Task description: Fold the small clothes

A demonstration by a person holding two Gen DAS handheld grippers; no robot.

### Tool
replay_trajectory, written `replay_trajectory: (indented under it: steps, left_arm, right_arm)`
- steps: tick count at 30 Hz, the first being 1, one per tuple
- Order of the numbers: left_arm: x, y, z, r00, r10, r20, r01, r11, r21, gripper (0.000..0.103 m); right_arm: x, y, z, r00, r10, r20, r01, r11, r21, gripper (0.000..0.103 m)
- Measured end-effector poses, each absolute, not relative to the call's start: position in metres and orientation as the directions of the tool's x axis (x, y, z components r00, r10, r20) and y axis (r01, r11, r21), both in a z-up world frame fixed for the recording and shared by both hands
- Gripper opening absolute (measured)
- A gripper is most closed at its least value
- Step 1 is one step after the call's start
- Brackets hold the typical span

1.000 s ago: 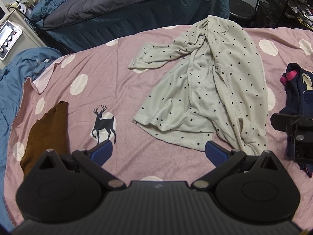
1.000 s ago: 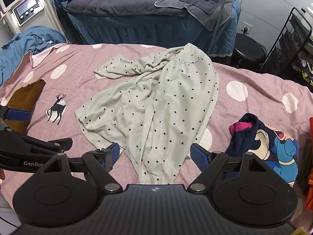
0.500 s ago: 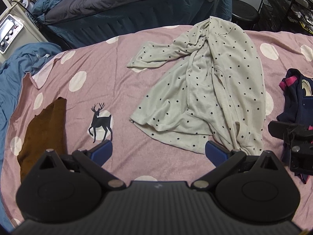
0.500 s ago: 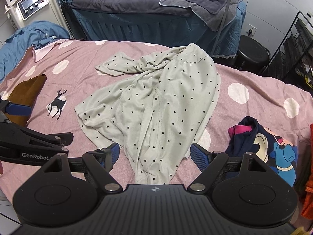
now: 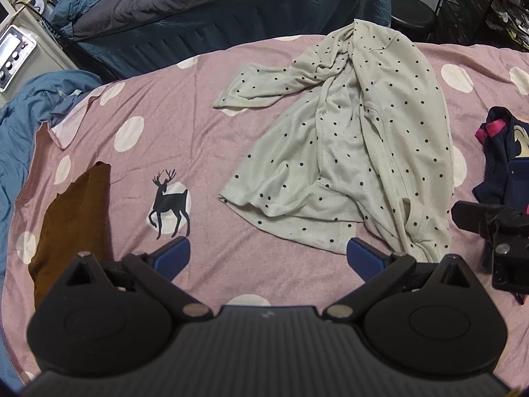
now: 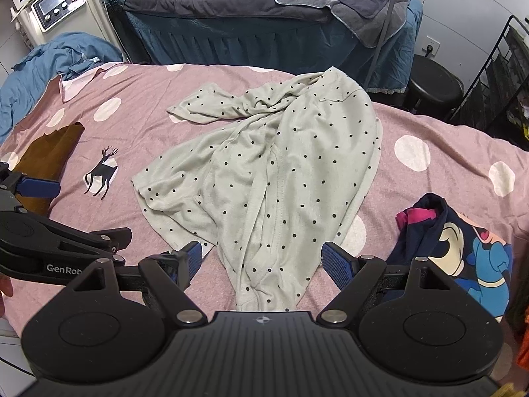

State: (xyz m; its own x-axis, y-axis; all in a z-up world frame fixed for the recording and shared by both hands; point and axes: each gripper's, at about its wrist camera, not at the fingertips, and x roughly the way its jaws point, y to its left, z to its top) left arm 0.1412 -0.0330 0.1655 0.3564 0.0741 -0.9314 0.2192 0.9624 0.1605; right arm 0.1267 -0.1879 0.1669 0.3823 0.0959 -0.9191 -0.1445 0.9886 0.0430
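Garment: pale polka-dot top (image 6: 274, 178), crumpled mid-bed on the pink spotted bedsheet (image 6: 429, 125); one sleeve is flung out toward the far left and the body is bunched in long creases.
Near hem: the narrow end lies between the right gripper's blue pads, lower down on the sheet; I cannot tell if they touch it.
Right gripper (image 6: 261, 261): jaws spread wide, nothing held.
Left gripper (image 5: 268, 258): jaws equally wide, empty, over bare sheet just short of the lower-left hem corner.
Neighbours: brown cloth (image 5: 76, 205) at the left edge; navy cartoon-print garment (image 6: 463, 248) to the right, near the top but apart from it.
Stage (judged): nothing grasped yet; spreading flat comes first.
Risk 1: pinching several bunched layers at once would drag the heap instead of opening it.
Risk 2: a low grab could catch the bedsheet with the hem.
Risk 3: the twisted sleeve may stay trapped under the body, spoiling the fold.
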Motion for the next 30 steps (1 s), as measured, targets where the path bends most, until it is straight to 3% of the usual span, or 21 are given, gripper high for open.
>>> replay_trajectory:
  steps: [11,19,26,30]
  left_arm:
    - [0.143,0.011,0.119,0.386,0.020,-0.922,0.201,0.974,0.105,0.103]
    - [0.172,0.035,0.083,0.480,-0.036,-0.877,0.249,0.964,0.097,0.103]
    - [0.223,0.025,0.043,0.415,-0.093,-0.905,0.330,0.943,0.054,0.103]
    - [0.236,0.010,0.027,0.378,-0.118,-0.918,0.370,0.929,0.033,0.091]
  right_arm:
    - [0.112,-0.195,0.157,0.477,0.176,-0.861,-0.196,0.976,0.090,0.103]
    - [0.108,-0.182,0.119,0.440,0.248,-0.863,-0.305,0.945,0.116,0.103]
    - [0.129,-0.153,0.088,0.398,0.273,-0.876,-0.398,0.911,0.103,0.103]
    - [0.141,-0.139,0.072,0.414,0.256,-0.874,-0.462,0.886,0.040,0.102]
